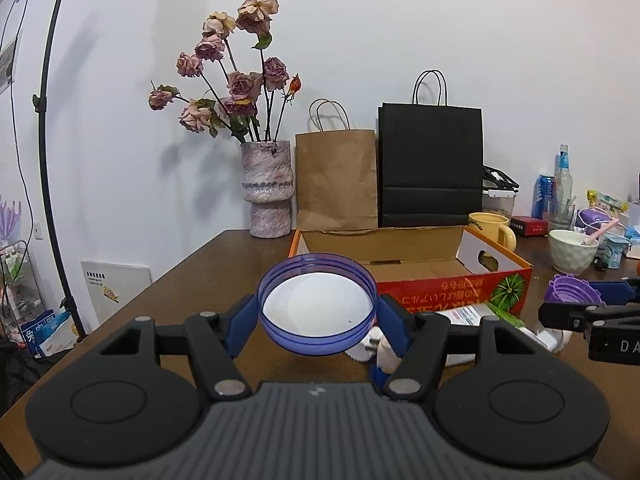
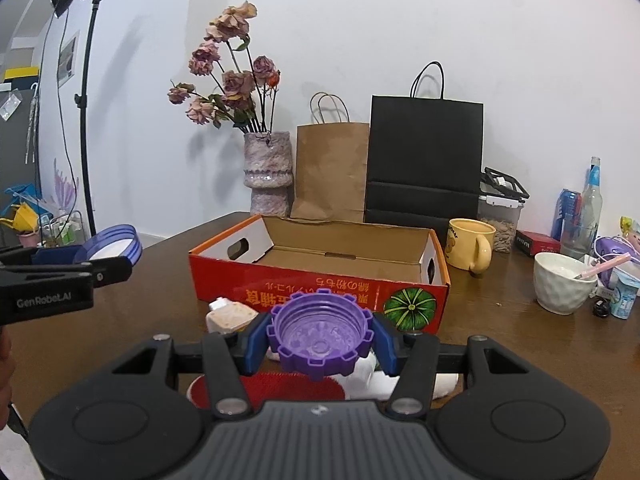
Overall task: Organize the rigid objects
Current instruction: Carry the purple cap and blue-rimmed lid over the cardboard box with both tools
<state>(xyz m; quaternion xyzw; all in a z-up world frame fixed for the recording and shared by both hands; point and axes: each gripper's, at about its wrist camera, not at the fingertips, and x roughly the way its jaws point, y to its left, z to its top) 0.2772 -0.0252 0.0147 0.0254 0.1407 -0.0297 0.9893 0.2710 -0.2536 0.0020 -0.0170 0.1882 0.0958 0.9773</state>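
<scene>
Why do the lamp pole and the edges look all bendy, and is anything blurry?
Left wrist view: the fisheye lens curves the lamp pole; the blue lid looks sharp. Right wrist view: corners go dark, the flowers cast soft wall shadows, the purple cap is sharp.

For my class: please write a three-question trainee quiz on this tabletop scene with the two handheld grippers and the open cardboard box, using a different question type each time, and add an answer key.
1. True or false: the cardboard box already has a lid lying inside it.
2. Multiple choice: what does the right gripper hold? A) a yellow mug B) a purple notched lid C) a white bowl
3. Short answer: what is clamped in the left gripper, and does it rest on the table?

Key
1. False; its floor shows bare.
2. B, the purple lid, pads on both sides.
3. A blue lid with a white inside, held above the table.
</scene>
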